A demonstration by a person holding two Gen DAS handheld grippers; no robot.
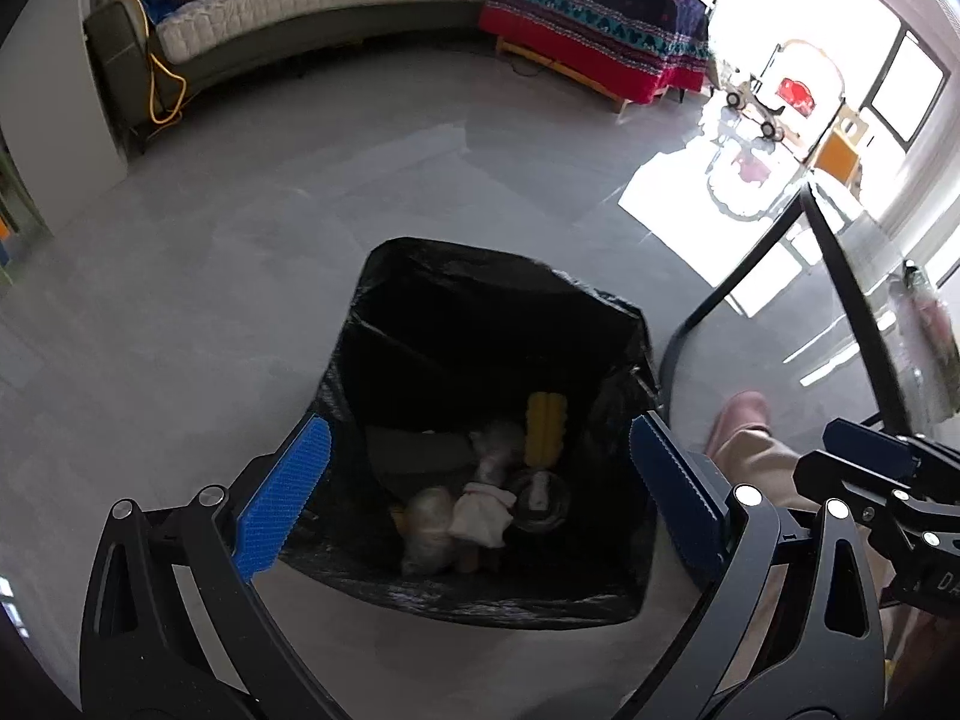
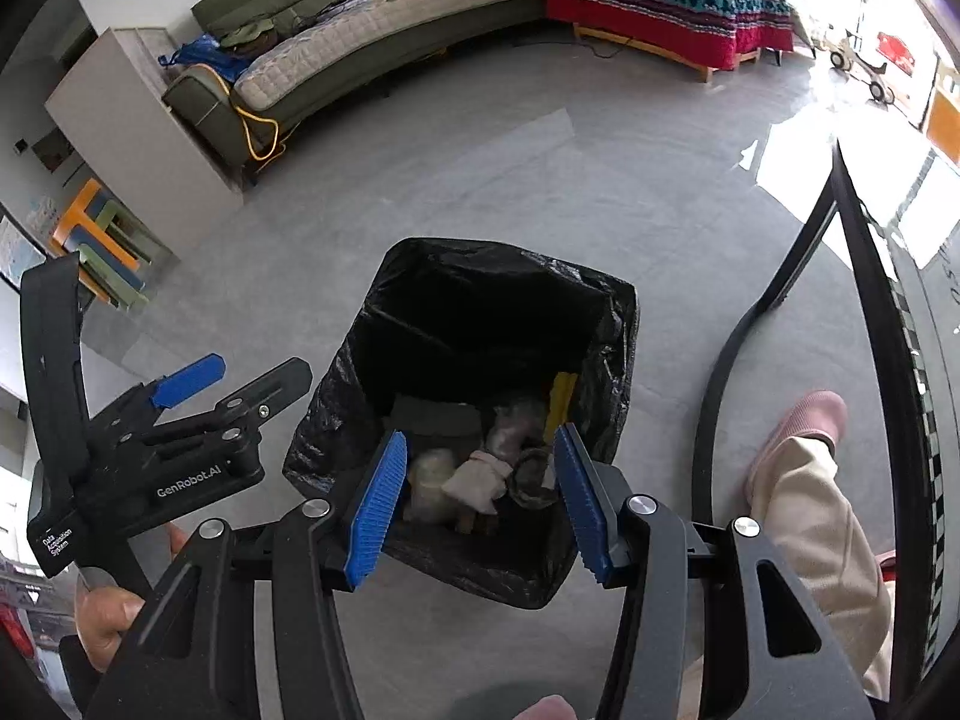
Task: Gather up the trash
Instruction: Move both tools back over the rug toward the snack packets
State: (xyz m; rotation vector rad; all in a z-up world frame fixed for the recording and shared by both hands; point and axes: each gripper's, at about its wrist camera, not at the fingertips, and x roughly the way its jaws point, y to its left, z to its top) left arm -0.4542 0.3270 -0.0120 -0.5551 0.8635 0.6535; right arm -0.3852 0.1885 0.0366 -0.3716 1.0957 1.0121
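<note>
A bin lined with a black trash bag (image 1: 480,312) stands on the grey floor below both grippers; it also shows in the right wrist view (image 2: 480,294). Inside lie a crumpled white tissue (image 1: 480,510), a yellow ridged piece (image 1: 545,429), clear plastic wrap (image 1: 426,525) and a round dark item (image 1: 540,501). My left gripper (image 1: 480,498) is open and empty above the bin's near rim. My right gripper (image 2: 480,498) is open and empty above the same rim. The left gripper also shows at the left of the right wrist view (image 2: 240,384).
A black-framed table edge (image 2: 888,324) and its curved leg (image 2: 720,384) stand right of the bin. The person's leg and pink slipper (image 2: 804,432) are beside it. A curved sofa (image 1: 288,6) and a bench with a red patterned blanket (image 1: 600,24) line the far wall.
</note>
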